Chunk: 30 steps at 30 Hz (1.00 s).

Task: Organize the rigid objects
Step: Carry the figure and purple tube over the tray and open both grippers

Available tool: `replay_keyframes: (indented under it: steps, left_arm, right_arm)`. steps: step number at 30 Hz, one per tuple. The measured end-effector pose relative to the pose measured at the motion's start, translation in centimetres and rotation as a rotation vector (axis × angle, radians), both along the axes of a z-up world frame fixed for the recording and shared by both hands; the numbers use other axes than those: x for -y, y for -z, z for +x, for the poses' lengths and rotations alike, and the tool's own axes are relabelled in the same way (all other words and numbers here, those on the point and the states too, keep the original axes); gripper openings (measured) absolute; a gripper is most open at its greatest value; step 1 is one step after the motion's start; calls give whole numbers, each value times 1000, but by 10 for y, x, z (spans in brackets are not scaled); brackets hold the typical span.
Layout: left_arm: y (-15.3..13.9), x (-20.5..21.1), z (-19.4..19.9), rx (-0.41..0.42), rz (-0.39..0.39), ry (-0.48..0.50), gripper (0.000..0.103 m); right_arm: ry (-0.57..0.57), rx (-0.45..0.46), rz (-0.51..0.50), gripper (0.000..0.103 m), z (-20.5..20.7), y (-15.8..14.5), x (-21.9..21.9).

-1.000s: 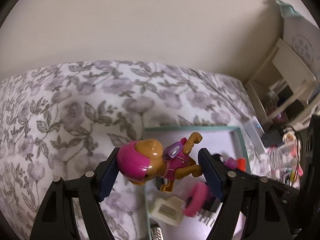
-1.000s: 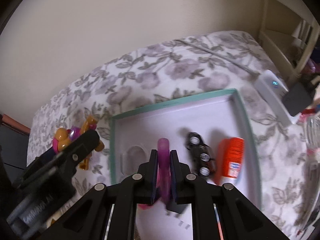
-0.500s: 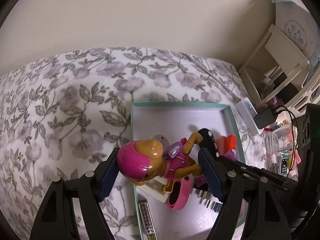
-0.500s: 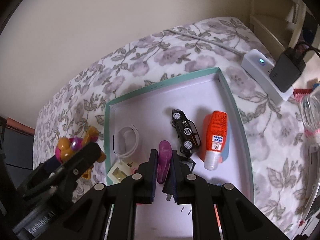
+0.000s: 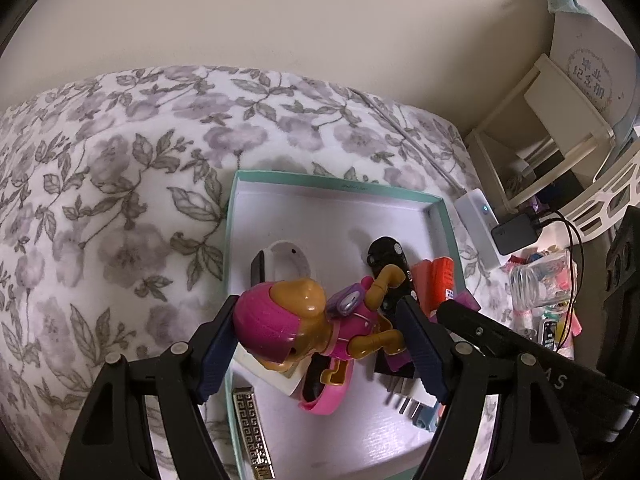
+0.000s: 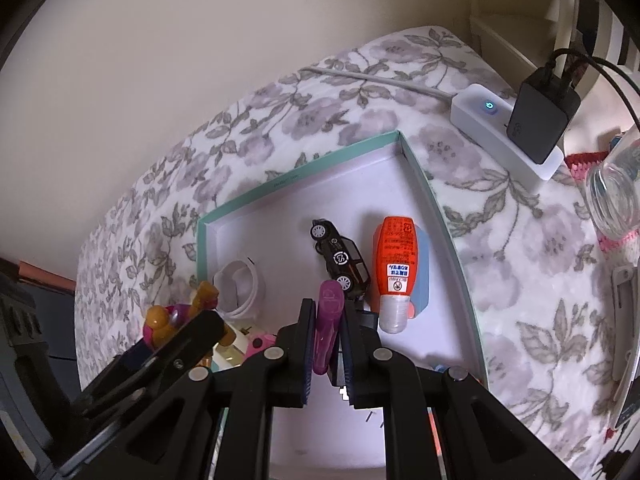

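Note:
My left gripper (image 5: 318, 344) is shut on a toy dog figure (image 5: 296, 324) with a pink helmet, held above the near left part of a teal-rimmed white tray (image 5: 336, 182). My right gripper (image 6: 326, 344) is shut on a flat purple piece (image 6: 327, 320) over the tray's (image 6: 298, 178) near middle. In the tray lie a black toy car (image 6: 340, 254), an orange bottle (image 6: 394, 264), a white watch band (image 6: 238, 290), a pink round toy (image 5: 324, 398), a patterned bar (image 5: 252, 430) and a black plug (image 5: 394, 376). The dog figure (image 6: 176, 316) shows in the right wrist view too.
The tray lies on a floral bedspread (image 5: 120, 200). A white power strip (image 6: 500, 136) with a black charger (image 6: 542, 114) lies to the right, near a glass jar (image 6: 616, 200). White shelves (image 5: 540, 128) stand against the wall at the far right.
Both grippers have drawn back and up from the tray, so more of it and its contents shows. The left gripper moved right, over the tray, with the dog figure.

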<state>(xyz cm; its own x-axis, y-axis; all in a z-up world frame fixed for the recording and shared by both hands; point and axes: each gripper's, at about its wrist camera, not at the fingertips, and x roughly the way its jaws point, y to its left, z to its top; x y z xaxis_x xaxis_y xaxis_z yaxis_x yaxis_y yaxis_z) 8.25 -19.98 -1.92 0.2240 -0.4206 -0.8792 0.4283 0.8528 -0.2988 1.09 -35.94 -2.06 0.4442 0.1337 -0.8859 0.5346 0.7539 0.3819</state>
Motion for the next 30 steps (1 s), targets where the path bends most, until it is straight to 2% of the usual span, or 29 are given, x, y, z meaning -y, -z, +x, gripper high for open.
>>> replay_keyframes:
  steps: [4, 13, 22, 26, 30]
  left_arm:
    - [5, 0, 3, -11, -19, -9, 79]
    - [22, -2, 9, -97, -56, -32, 79]
    - [17, -5, 9, -95, -55, -48, 84]
    - [12, -9, 10, -62, -25, -73, 84]
    - [8, -16, 11, -20, 26, -108, 84]
  right_arm:
    - [-1, 1, 0, 13, 2, 1, 0]
    - [0, -2, 24, 14, 4, 6, 0]
    - [0, -17, 13, 15, 5, 7, -1]
    - [1, -34, -6, 23, 5, 7, -1]
    - [2, -43, -19, 40, 5, 7, -3]
